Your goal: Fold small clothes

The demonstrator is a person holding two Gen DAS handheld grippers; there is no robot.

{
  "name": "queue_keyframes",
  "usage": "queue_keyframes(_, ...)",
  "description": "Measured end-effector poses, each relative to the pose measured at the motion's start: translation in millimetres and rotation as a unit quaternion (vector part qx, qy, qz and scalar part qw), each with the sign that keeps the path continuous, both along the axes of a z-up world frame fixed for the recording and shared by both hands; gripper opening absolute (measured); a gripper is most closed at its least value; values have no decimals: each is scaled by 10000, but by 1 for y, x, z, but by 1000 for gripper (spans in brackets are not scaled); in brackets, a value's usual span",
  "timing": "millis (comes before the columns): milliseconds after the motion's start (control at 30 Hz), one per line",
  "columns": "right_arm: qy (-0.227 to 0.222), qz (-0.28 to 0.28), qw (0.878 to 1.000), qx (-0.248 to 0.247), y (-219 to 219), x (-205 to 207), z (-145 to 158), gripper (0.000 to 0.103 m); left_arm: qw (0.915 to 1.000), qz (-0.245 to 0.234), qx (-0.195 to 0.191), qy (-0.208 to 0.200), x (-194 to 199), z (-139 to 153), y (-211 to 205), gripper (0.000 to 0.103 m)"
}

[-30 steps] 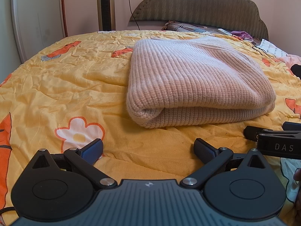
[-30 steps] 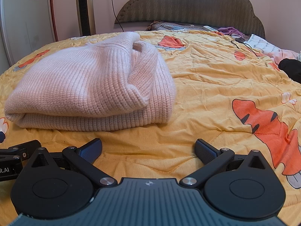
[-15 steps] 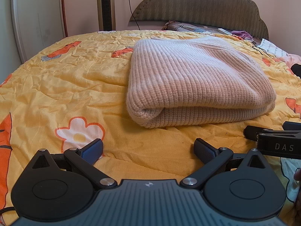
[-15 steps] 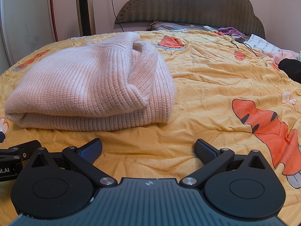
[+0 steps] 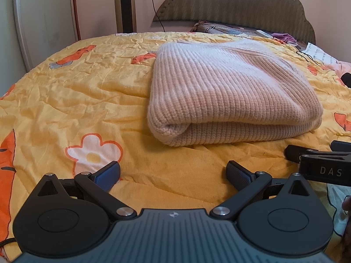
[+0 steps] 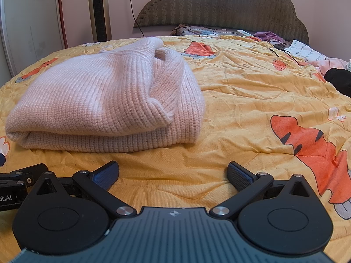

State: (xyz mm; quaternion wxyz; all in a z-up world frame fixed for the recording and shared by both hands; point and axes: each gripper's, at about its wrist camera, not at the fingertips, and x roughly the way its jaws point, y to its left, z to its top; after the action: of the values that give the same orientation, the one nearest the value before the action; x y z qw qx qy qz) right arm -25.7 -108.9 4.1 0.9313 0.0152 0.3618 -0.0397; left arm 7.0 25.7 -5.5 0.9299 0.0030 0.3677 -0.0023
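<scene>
A pale pink ribbed knit sweater (image 5: 232, 92) lies folded in a thick stack on the yellow bedspread (image 5: 76, 100). In the right wrist view the same sweater (image 6: 105, 107) sits at the left, its ribbed collar bulging at the top. My left gripper (image 5: 173, 173) is open, low over the bedspread, a short way in front of the sweater's near folded edge, holding nothing. My right gripper (image 6: 173, 173) is open too, empty, in front of the sweater's right end. Each gripper's side shows at the other view's edge.
The bedspread (image 6: 252, 87) has orange tiger and white flower prints. A dark padded headboard (image 6: 221, 2) stands at the far end, with loose clothes (image 6: 266, 36) and a remote beneath it. A dark garment (image 6: 339, 79) lies at the right edge. A tower fan (image 6: 98, 8) and wardrobe stand by the wall.
</scene>
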Motion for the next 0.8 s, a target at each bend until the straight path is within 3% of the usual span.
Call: queue_keyframes(800,0,-1,10000,-2,0,0,0,102,9999,156,35,-17,-3,-1,-6,103)
